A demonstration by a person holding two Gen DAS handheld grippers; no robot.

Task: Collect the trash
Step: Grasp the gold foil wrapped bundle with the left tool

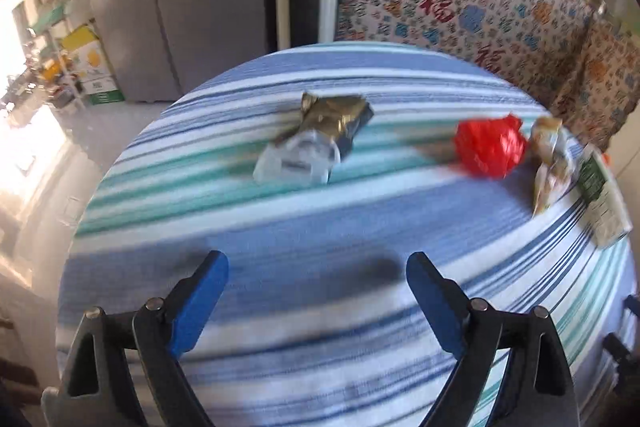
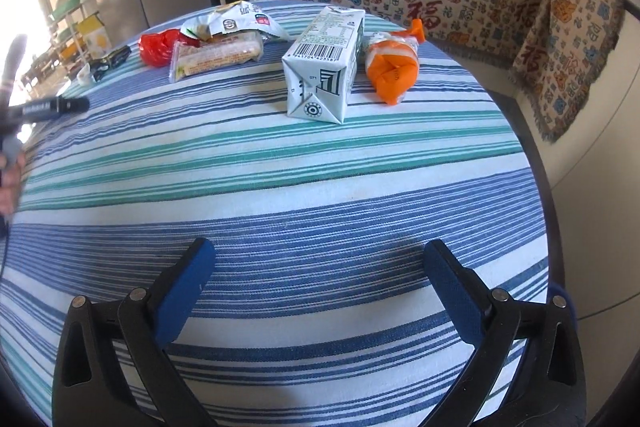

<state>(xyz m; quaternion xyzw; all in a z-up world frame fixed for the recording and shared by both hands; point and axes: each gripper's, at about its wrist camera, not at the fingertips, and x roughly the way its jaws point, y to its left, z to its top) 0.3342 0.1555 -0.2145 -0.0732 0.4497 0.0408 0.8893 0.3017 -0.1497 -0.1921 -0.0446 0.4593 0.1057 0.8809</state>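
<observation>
A round bench (image 2: 320,163) carries a woven cloth (image 1: 304,227) striped in blue, white and teal, its weave coarse and flat.

In the left wrist view, blurred by motion, a crumpled dark-gold foil wrapper (image 1: 340,115) lies at upper centre, touching a clear, squashed plastic piece (image 1: 296,159) just below it. To the right sits a scrunched red bag (image 1: 490,147), then a crinkled clear wrapper (image 1: 550,163), then the edge of a carton (image 1: 600,195) at the far right rim. The left gripper (image 1: 318,277) hovers low at the bottom of the frame, its blue-padded fingers (image 1: 200,303) spread wide, holding nothing and touching nothing.

In the right wrist view, sharper, the foil wrapper (image 2: 110,61) is small at upper left, with the red bag (image 2: 158,47) beside it. Next come a clear bread pack (image 2: 218,55) with a torn white wrapper (image 2: 236,21) resting on it. The carton (image 2: 324,63) lies on its side at upper centre, boxy and pale green, barcode up, folded end toward the camera. Just right of it lies a knotted orange bag (image 2: 394,67), glossy and plump, seen only here. At the left edge a black bar of the other tool (image 2: 48,107) shows. The right gripper (image 2: 320,265) has its fingers (image 2: 184,299) wide apart, empty, over bare cloth well short of the trash.
</observation>
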